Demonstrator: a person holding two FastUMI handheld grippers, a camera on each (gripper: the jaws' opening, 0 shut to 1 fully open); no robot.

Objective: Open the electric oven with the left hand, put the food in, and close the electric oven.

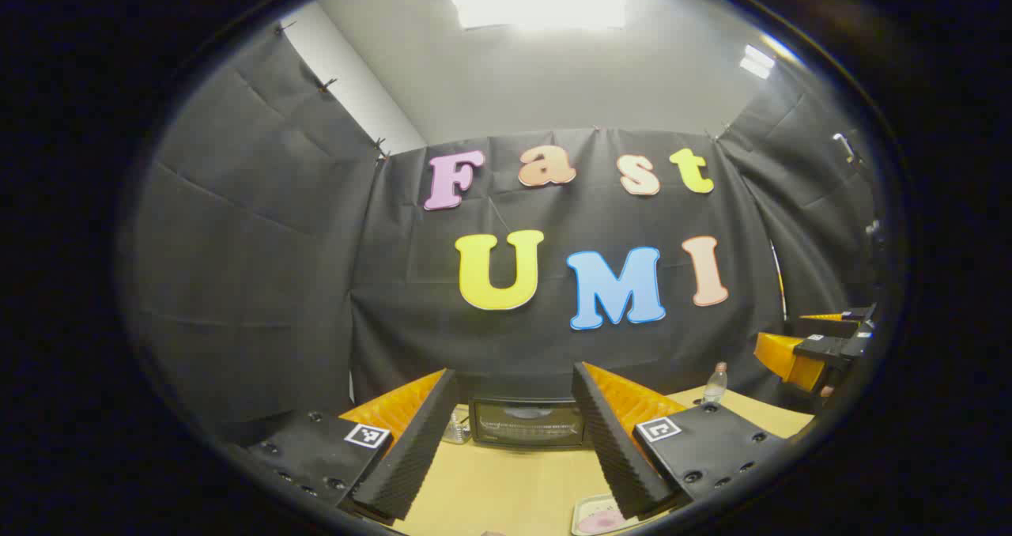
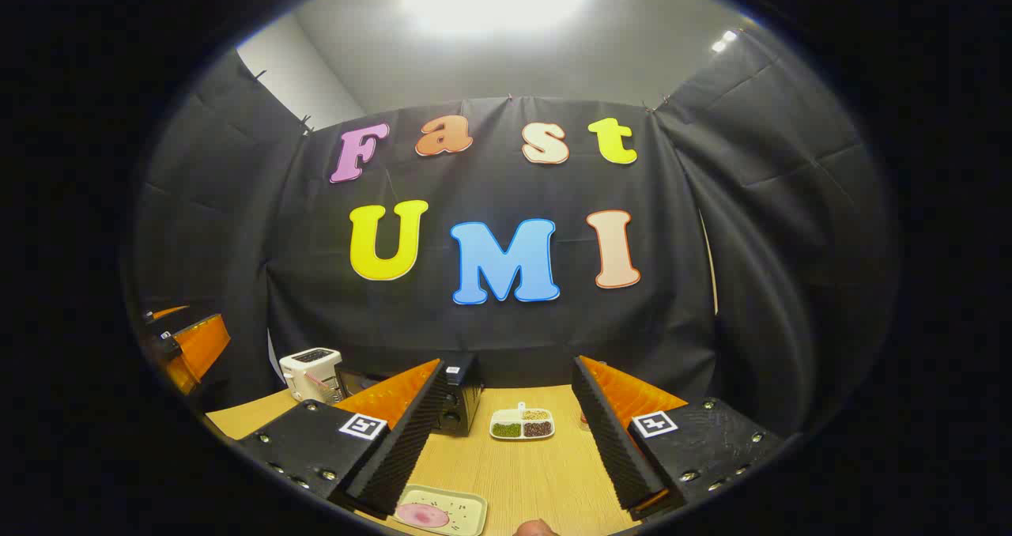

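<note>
The black electric oven [image 1: 526,423] stands at the back of the wooden table [image 1: 506,481] with its glass door closed. It sits straight ahead between the fingers of my left gripper [image 1: 515,374], which is open, empty and well short of it. The food, a pink piece on a pale tray [image 2: 439,512], lies near the table's front edge, below the left finger of my right gripper [image 2: 523,362], also open and empty. That tray [image 1: 601,516] shows by my left gripper's right finger too. The oven [image 2: 460,403] is partly hidden behind the right gripper's left finger.
A white toaster [image 2: 311,372] stands left of the oven. A divided dish of beans [image 2: 522,424] lies mid-table, and a clear bottle [image 1: 715,382] stands at the back right. The right gripper [image 1: 814,350] and left gripper [image 2: 186,340] show at each other's view edges.
</note>
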